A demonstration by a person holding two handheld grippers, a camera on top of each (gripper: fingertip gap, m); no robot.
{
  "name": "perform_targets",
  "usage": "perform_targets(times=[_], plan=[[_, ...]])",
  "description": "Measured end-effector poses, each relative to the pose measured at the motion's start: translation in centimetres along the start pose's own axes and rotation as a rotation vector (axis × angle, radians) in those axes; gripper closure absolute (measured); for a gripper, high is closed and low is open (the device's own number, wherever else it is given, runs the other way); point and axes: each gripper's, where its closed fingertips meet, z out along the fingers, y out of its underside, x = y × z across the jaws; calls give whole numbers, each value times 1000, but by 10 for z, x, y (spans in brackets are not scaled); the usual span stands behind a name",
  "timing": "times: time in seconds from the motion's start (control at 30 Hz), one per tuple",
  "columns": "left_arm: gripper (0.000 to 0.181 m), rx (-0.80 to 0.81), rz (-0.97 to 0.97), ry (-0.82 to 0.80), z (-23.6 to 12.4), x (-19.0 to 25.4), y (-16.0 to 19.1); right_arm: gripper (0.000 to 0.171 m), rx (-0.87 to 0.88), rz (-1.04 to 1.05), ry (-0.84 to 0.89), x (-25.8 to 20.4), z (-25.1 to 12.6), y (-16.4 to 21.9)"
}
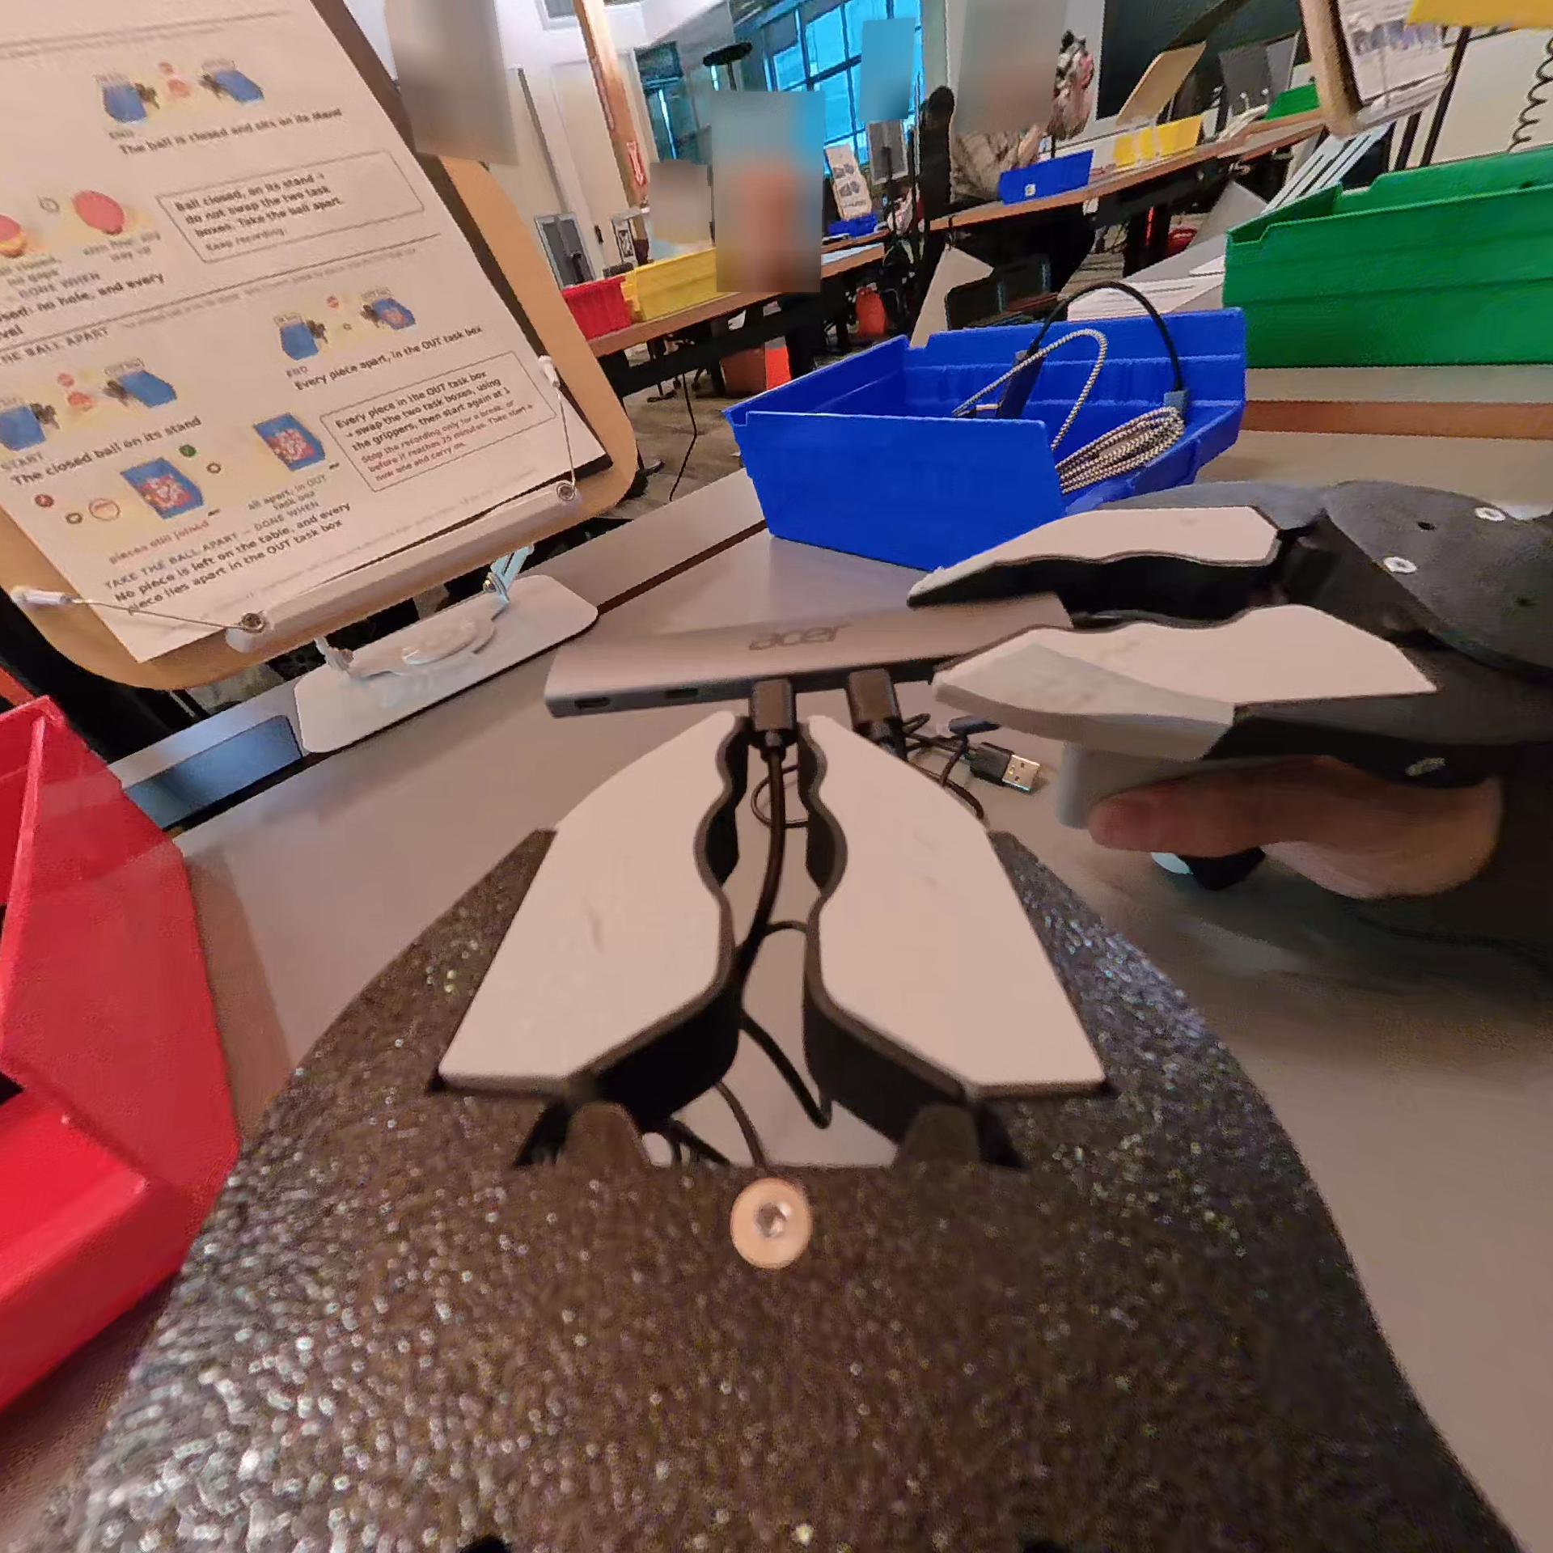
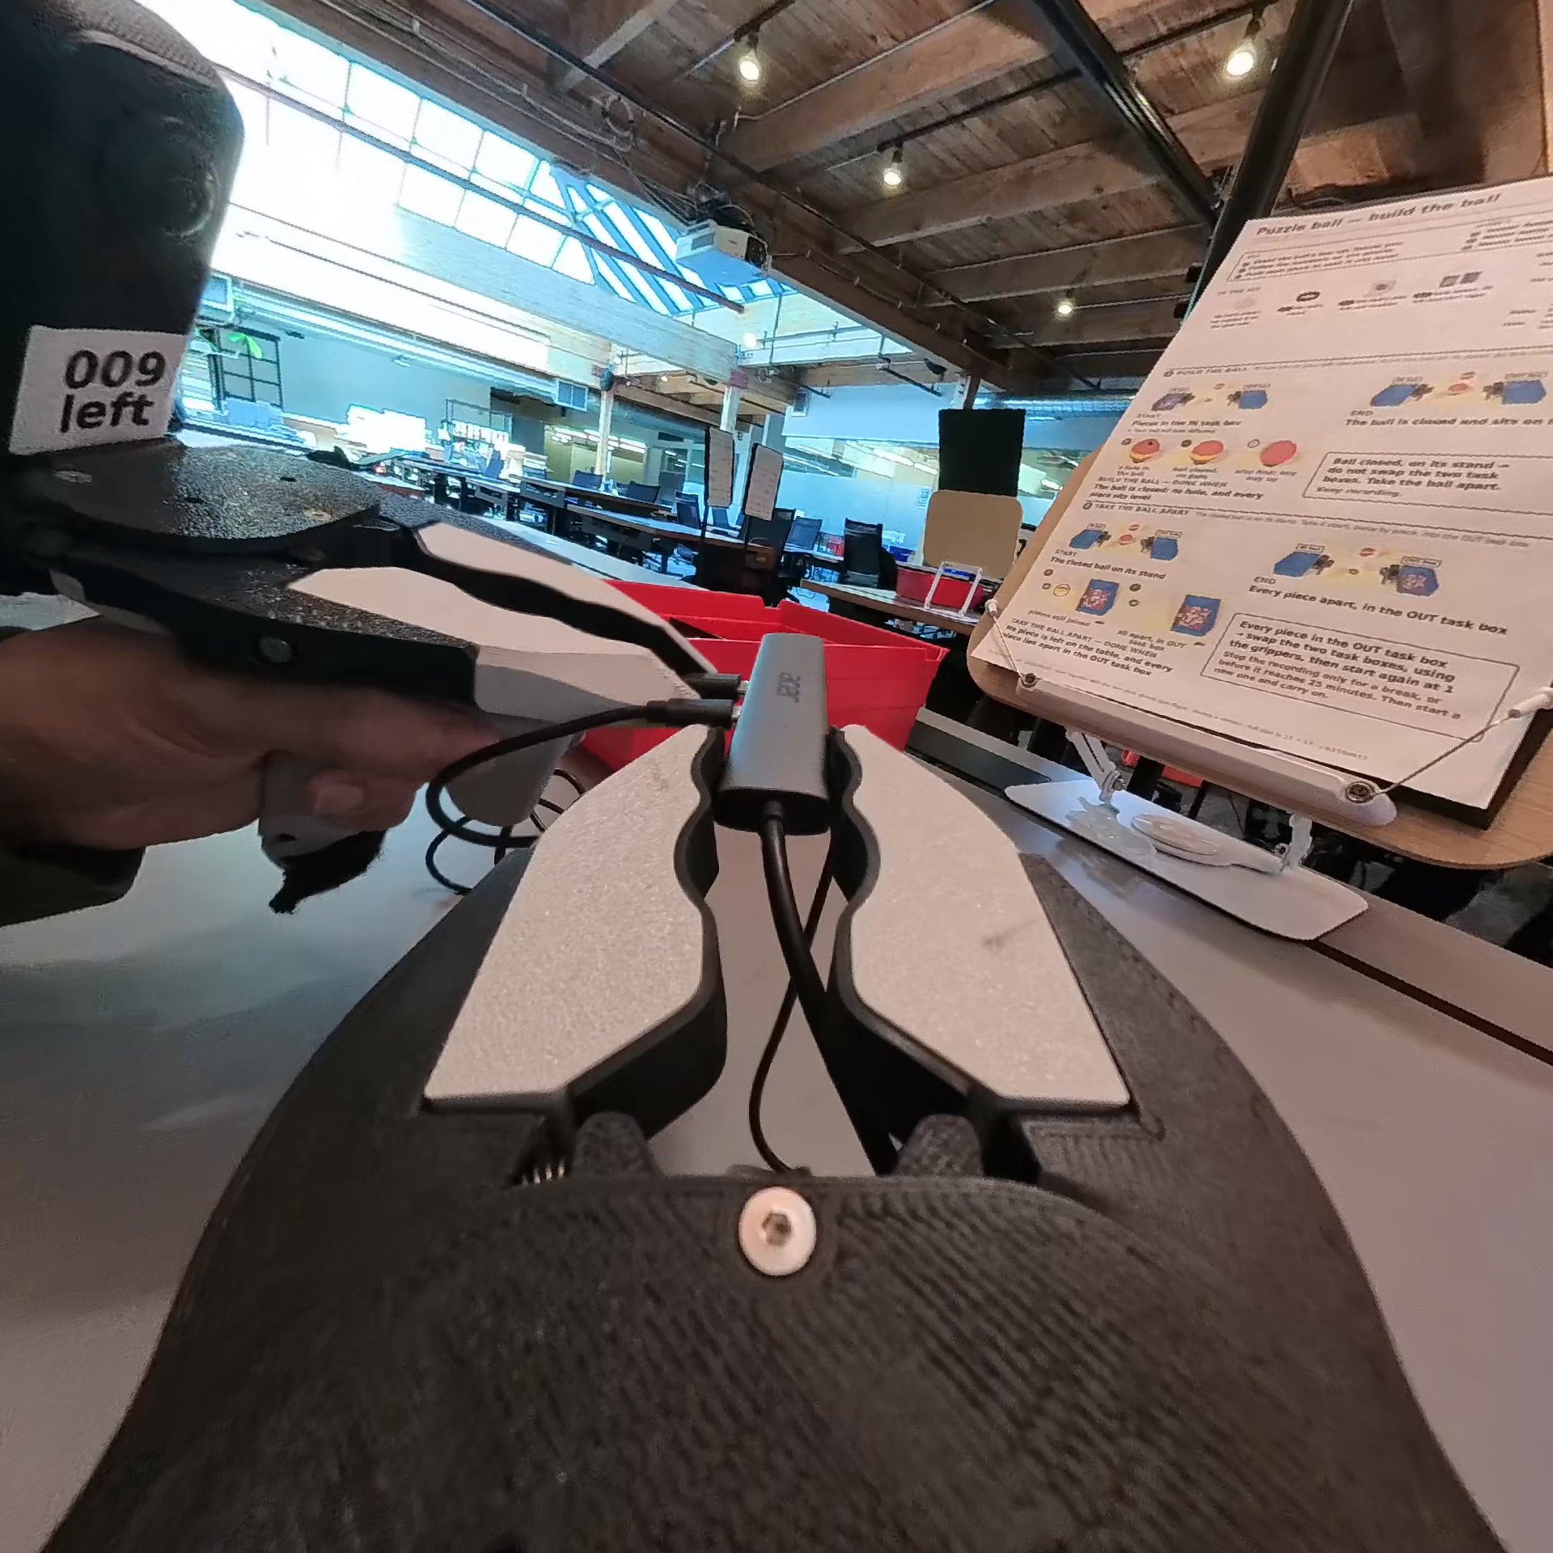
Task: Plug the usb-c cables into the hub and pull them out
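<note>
A grey hub is held above the grey table. My right gripper comes in from the right and is shut on the hub's end; in the right wrist view this gripper clamps the hub, whose own black lead hangs down between the fingers. Two black USB-C plugs sit in the hub's side ports. My left gripper is shut on the left plug; the second plug is beside it. In the right wrist view the left gripper pinches that plug.
A blue bin with braided cables stands behind the hub, a green bin farther right. A red bin is at the left. An instruction sheet on a stand stands at the back left. A loose USB-A plug lies on the table.
</note>
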Motion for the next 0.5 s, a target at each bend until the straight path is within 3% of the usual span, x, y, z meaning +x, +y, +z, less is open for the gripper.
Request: perform_targets(times=[0.5], plan=[[171, 80, 136, -104, -3, 2, -12, 147, 14, 40, -13, 1, 0, -2]])
